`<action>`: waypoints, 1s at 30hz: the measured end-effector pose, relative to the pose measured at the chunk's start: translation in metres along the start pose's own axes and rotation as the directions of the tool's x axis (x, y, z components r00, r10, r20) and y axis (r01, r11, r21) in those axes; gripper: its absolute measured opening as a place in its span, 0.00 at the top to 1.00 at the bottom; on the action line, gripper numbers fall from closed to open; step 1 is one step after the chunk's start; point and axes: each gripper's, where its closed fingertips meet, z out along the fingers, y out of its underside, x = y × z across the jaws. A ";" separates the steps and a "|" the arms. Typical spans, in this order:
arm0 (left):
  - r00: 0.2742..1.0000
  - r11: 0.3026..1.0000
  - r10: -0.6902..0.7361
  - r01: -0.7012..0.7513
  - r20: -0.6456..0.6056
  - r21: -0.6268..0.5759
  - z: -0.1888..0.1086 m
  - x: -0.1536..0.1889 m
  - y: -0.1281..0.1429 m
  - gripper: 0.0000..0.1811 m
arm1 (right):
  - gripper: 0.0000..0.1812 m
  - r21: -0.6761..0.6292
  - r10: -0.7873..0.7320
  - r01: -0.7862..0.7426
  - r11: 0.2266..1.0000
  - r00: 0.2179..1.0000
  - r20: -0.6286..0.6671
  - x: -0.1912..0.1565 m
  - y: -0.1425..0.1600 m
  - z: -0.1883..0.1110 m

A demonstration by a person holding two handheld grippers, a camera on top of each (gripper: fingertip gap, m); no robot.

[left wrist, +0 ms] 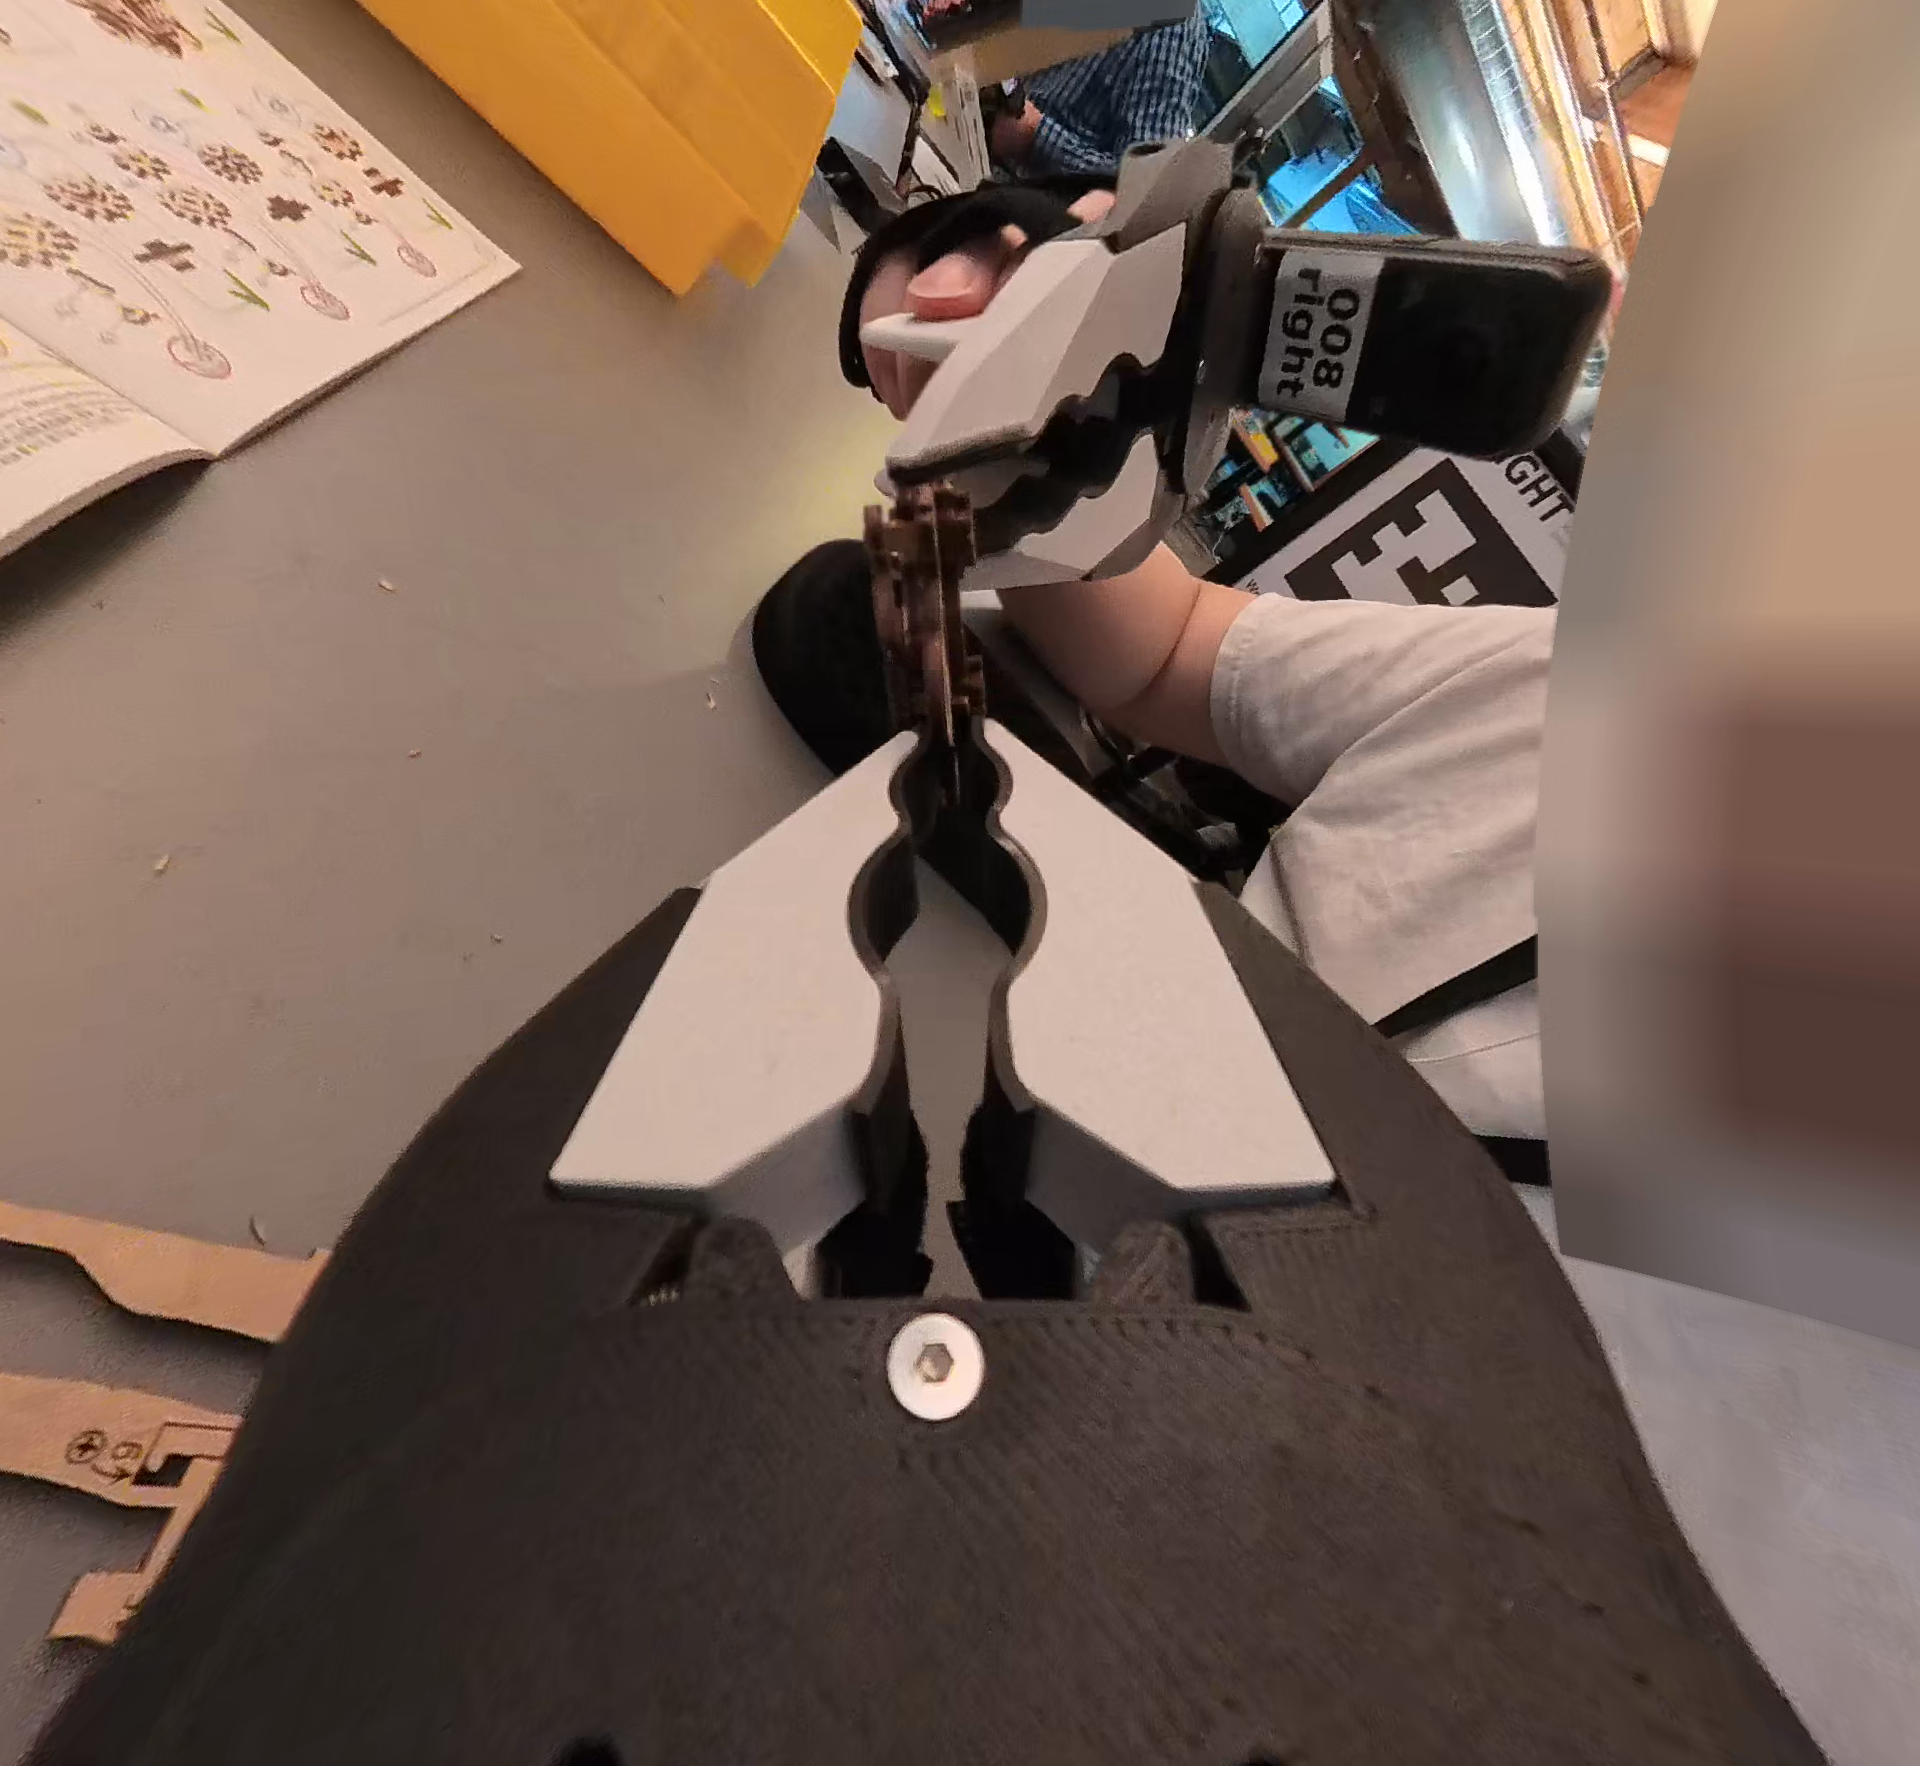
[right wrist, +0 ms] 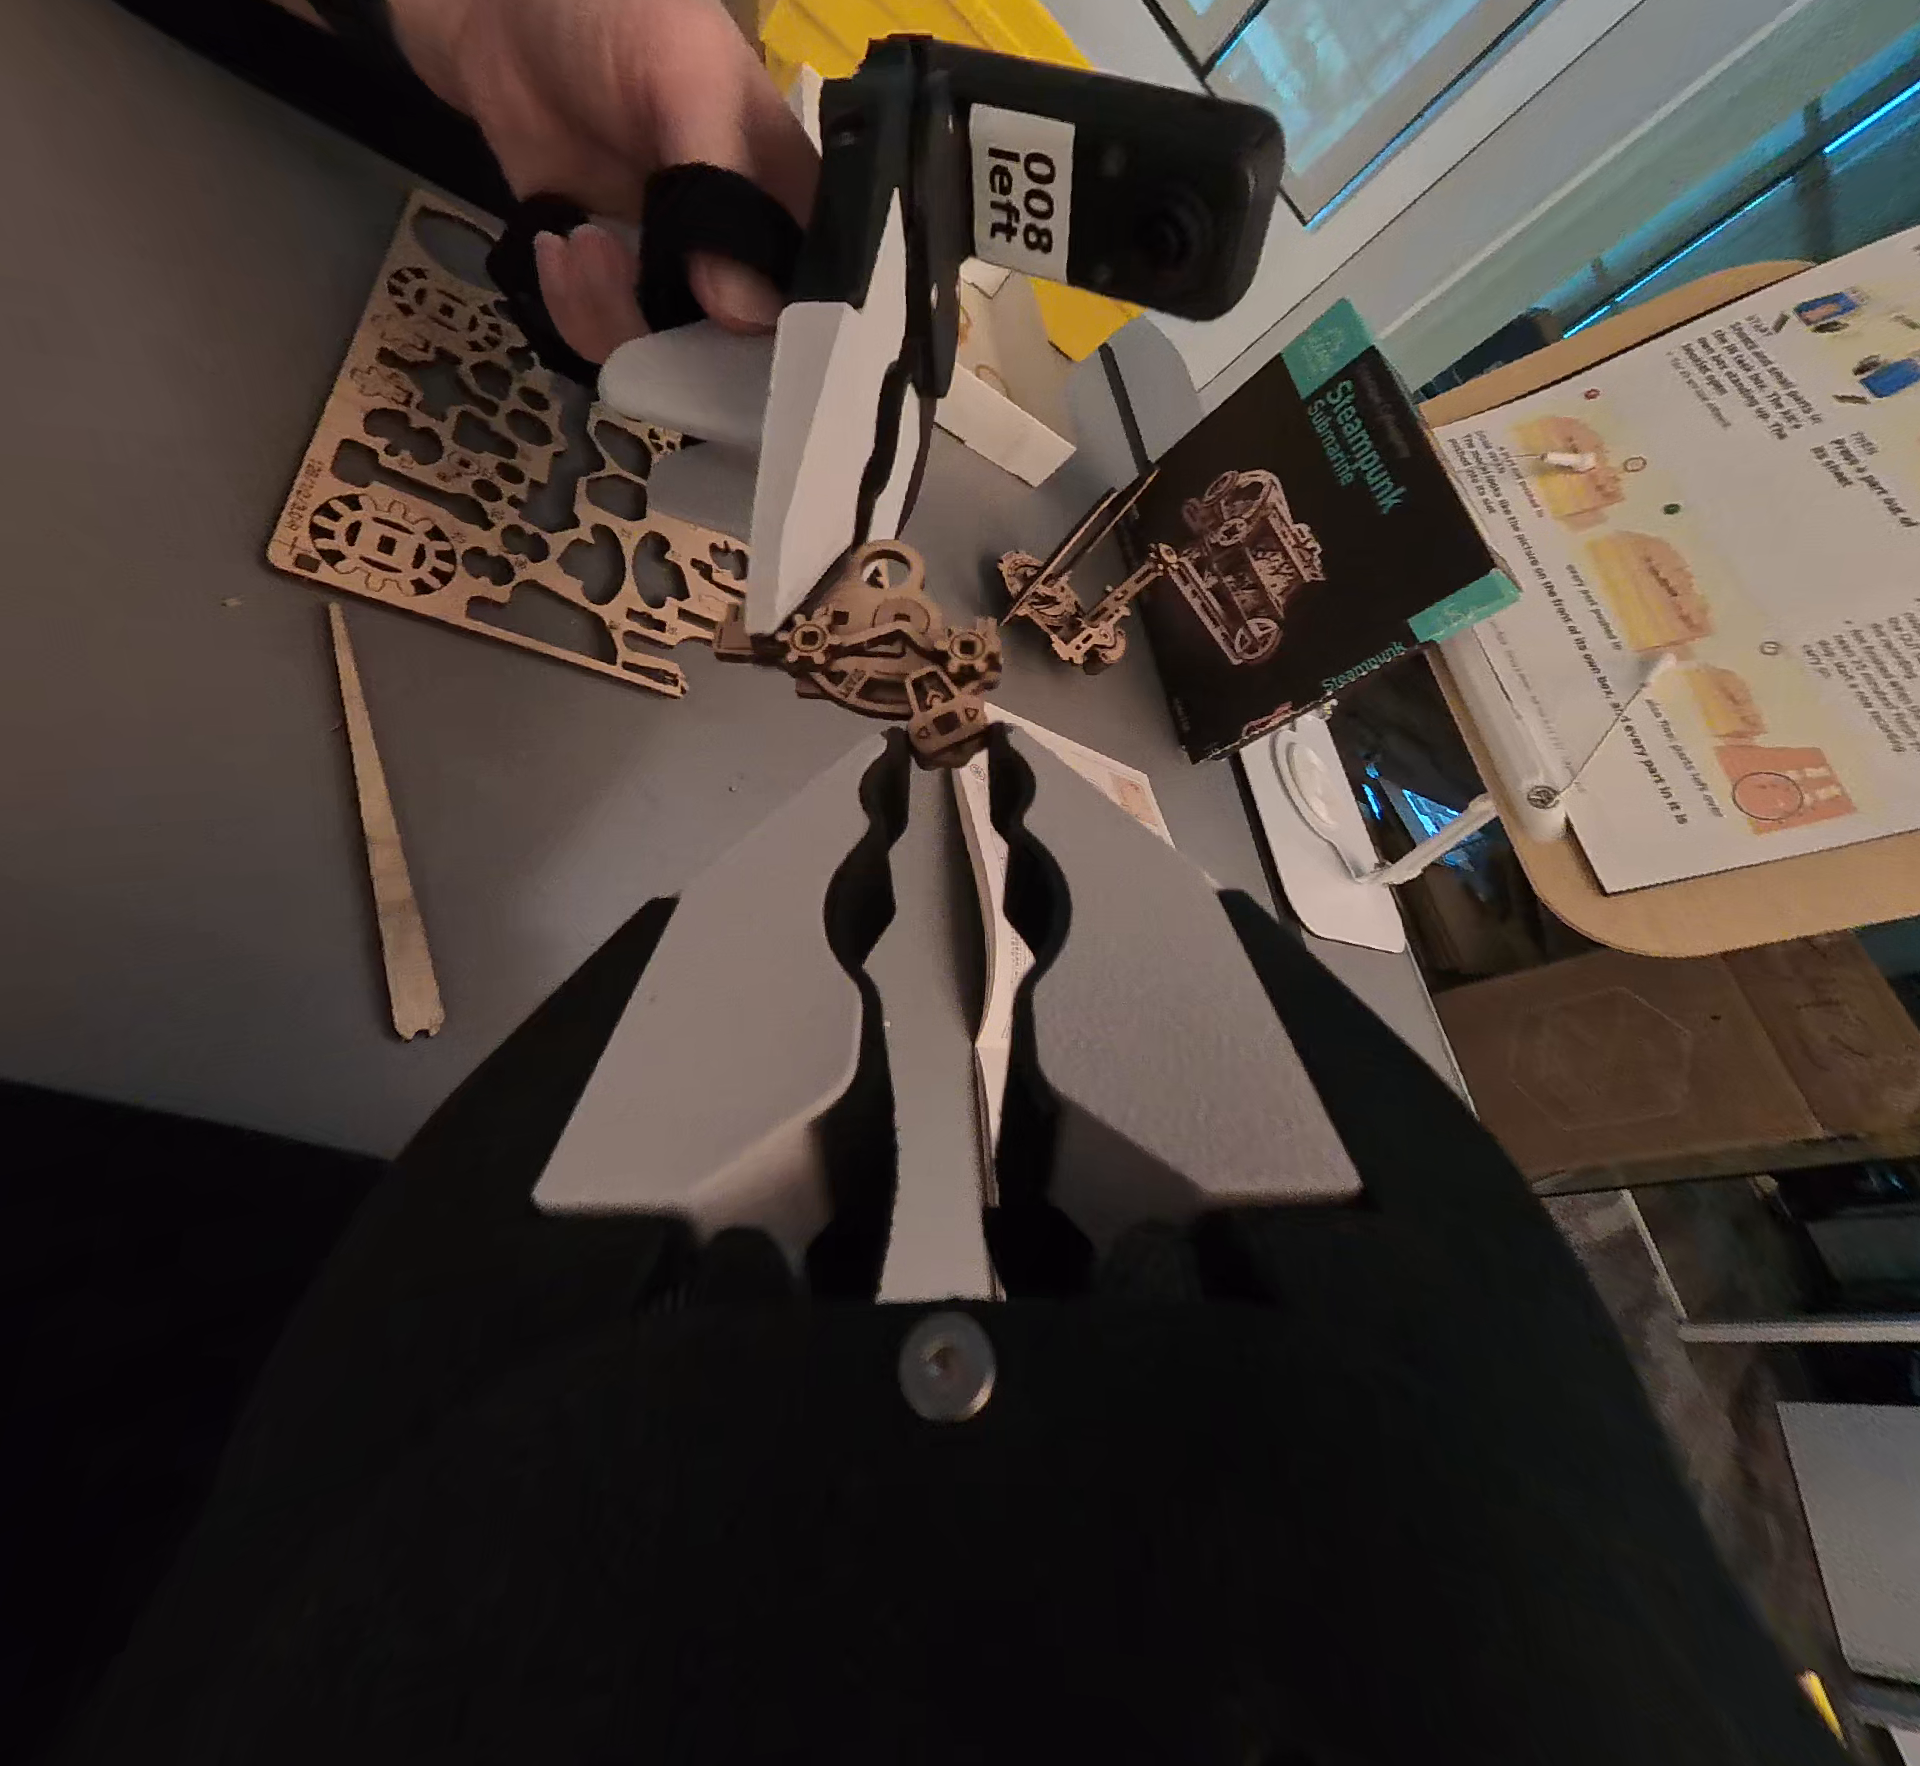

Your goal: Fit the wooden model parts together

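Wooden assembly [right wrist: 883,646] edge-on, detail unreadable, left gripper [left wrist: 948,748], right gripper [right wrist: 948,742] clamping ends

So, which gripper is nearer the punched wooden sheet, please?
Left gripper: it hangs beside the punched sheet; the right gripper is farther off, across the wooden model.

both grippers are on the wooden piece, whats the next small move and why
Probably a gentle squeeze of the two ends toward each other, without letting go. The left gripper and right gripper each pinch an opposite end of the small wooden assembly, held above the table, so pressing should seat the joint.
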 end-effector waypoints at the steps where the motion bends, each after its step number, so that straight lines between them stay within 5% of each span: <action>1: 1.000 1.000 -0.003 0.004 -0.008 0.005 0.000 0.001 -0.001 0.98 | 0.93 0.002 0.003 -0.003 1.000 1.000 -0.003 0.001 -0.001 0.000; 9: 0.998 0.993 0.013 -0.005 -0.063 0.117 -0.003 0.011 -0.016 0.98 | 0.93 0.046 0.124 -0.120 0.992 0.989 -0.078 0.014 -0.013 -0.003; 30: 0.994 0.964 0.081 -0.061 -0.066 0.260 -0.012 0.020 -0.035 0.99 | 0.93 -0.031 -0.006 -0.002 1.000 0.962 -0.272 0.022 -0.026 -0.005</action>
